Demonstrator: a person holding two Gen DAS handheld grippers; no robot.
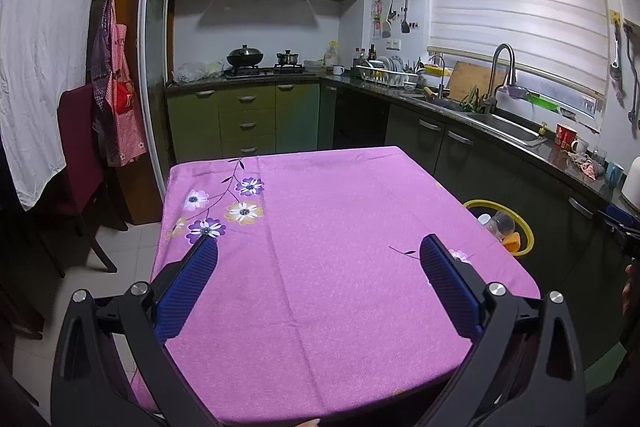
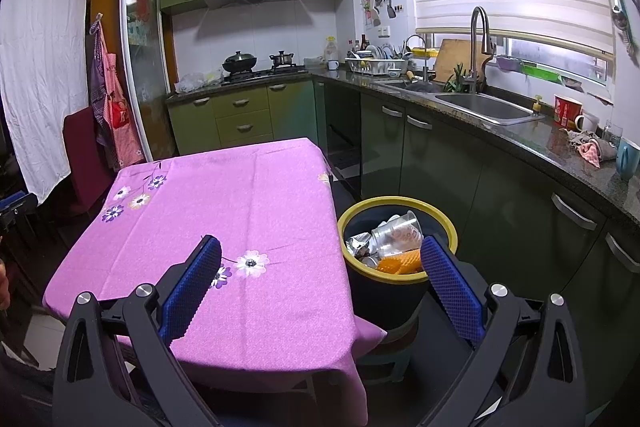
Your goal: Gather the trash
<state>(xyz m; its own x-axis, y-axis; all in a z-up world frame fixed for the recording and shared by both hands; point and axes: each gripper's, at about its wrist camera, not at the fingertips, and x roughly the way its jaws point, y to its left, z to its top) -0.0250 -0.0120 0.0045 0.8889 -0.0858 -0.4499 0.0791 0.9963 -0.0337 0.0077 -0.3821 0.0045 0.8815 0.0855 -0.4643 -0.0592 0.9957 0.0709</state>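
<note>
A dark trash bin with a yellow rim (image 2: pixel 440 223) stands on the floor at the table's right side; its rim also shows in the left wrist view (image 1: pixel 530 235). Inside lie a clear plastic cup (image 2: pixel 398 233), crumpled foil (image 2: pixel 358 243) and an orange piece (image 2: pixel 400 263). My left gripper (image 1: pixel 318 247) is open and empty above the pink flowered tablecloth (image 1: pixel 320 247). My right gripper (image 2: pixel 320 251) is open and empty, over the table's right edge, its right finger in front of the bin.
The pink cloth covers the table (image 2: pixel 248 207). Dark green cabinets (image 2: pixel 500 195) and a granite counter with a sink (image 2: pixel 484 107) run along the right. A dark red chair (image 1: pixel 80 147) stands at the left. A stove with pots (image 1: pixel 260 63) is at the back.
</note>
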